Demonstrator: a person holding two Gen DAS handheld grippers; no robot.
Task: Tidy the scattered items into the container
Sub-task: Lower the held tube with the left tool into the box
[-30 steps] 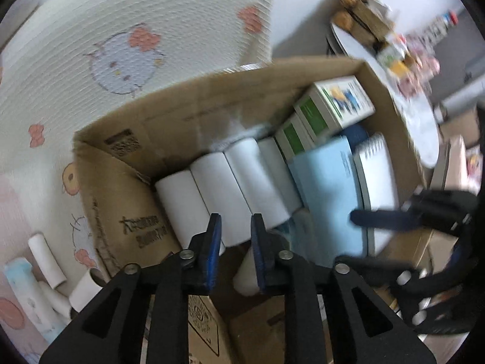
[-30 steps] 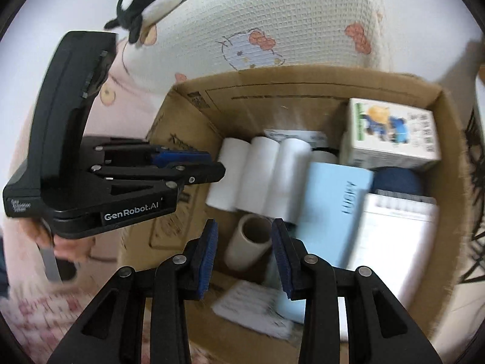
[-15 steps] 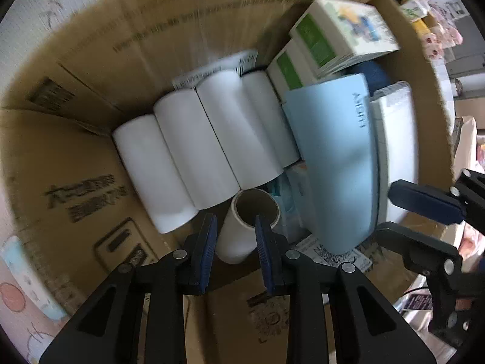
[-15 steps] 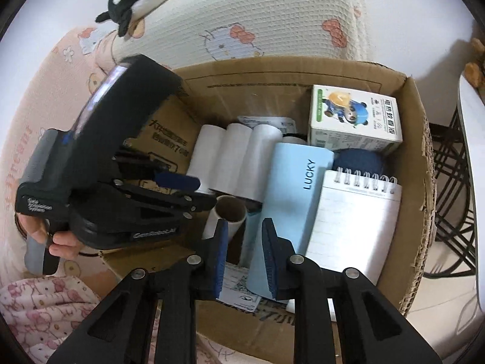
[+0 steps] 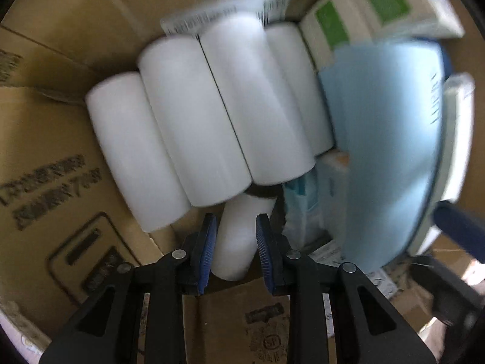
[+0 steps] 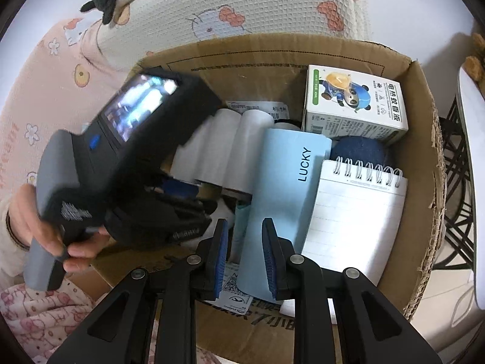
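Left claw (image 5: pixel 235 244) reaches down into the cardboard box (image 6: pixel 424 139); a white roll (image 5: pixel 239 236) stands between its blue pads (image 5: pixel 207 242), whether pressed or merely flanked cannot be told; three more white rolls (image 5: pixel 194 127) lie side by side above it, at centre frame. Right claw (image 6: pixel 244 262) hovers at lower centre over the box, clenched as far as it goes, grasping nothing; the light-blue LUCKY case (image 6: pixel 288 200) lies behind it. Spiral notepad (image 6: pixel 354 221) at right; panda-printed carton (image 6: pixel 354 103) at upper right; a hand (image 6: pixel 60 236) at lower left grips the left tool's handle.
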